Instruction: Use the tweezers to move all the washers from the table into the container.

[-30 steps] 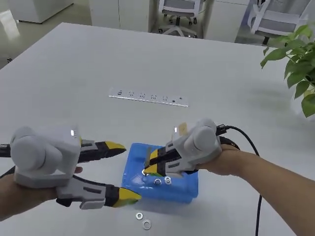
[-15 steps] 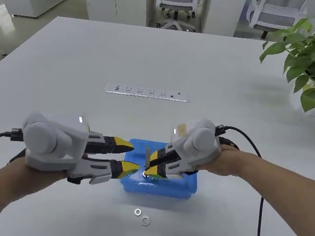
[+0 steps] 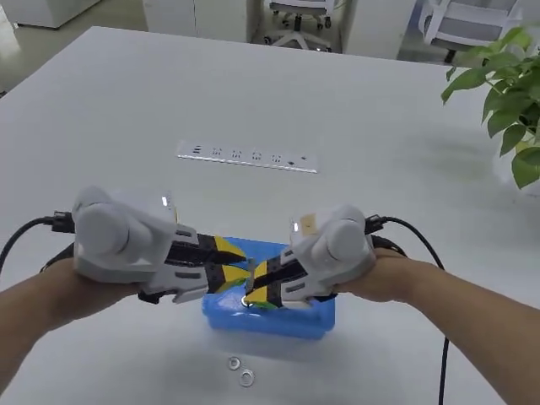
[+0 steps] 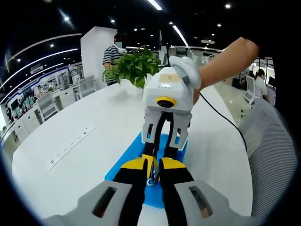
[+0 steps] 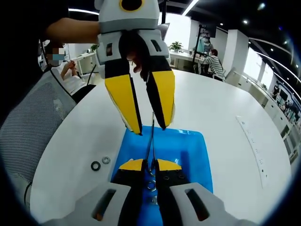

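Head view: on a white table (image 3: 363, 118), a blue container (image 3: 283, 319), with both grippers meeting tip to tip above it. On the right gripper (image 3: 257, 287), coming in from 3 o'clock, jaws pressed together on the tweezers (image 3: 251, 272). Tweezers upright, tips down inside the container. On the left gripper (image 3: 239, 263), coming in from 9 o'clock, jaws a little apart, one to each side of the tweezers' upper end. Gap to the metal plain in the right gripper view, with the left gripper's yellow jaws hanging down from 12 o'clock.

Two washers (image 3: 234, 364) on the table at 6 o'clock of the container, just beside each other, near its front wall but apart from it. At the tweezers' lower end, a third washer (image 5: 151, 185); cannot tell whether pinched or lying on the container floor.

Power strip (image 3: 247, 158) at 12 o'clock of the container, well apart. Leafy plant (image 3: 506, 93) at 2 o'clock, by the table edge. Black cable (image 3: 426, 253) trailing from the right gripper toward 5 o'clock.
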`<control>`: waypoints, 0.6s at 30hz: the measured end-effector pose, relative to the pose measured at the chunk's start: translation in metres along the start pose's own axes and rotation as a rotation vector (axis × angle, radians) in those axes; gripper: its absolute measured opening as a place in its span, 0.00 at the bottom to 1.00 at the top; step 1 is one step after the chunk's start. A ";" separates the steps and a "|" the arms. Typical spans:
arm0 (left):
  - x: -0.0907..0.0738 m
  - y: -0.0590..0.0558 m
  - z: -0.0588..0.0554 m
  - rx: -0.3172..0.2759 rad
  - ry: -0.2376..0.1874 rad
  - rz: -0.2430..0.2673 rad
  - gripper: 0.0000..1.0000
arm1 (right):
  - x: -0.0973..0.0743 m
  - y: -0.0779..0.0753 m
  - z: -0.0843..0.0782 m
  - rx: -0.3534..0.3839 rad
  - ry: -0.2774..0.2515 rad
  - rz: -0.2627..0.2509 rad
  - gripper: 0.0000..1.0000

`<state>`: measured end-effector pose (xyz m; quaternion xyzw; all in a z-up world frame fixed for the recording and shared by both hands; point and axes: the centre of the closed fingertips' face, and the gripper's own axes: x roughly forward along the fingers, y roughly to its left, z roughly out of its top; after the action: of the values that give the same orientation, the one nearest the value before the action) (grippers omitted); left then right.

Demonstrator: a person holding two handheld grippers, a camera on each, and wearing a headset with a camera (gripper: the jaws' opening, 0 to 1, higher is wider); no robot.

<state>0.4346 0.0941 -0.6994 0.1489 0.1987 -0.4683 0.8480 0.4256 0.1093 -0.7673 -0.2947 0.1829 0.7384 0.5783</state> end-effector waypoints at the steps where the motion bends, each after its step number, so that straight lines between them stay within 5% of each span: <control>1: 0.001 0.000 0.000 0.000 -0.001 -0.004 0.14 | 0.000 0.000 0.000 -0.001 0.000 0.001 0.09; 18: 0.011 -0.001 -0.002 0.008 0.002 -0.051 0.07 | 0.000 0.000 0.000 -0.026 0.011 0.012 0.09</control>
<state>0.4383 0.0865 -0.7060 0.1476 0.2011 -0.4903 0.8351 0.4260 0.1094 -0.7672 -0.3051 0.1784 0.7426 0.5690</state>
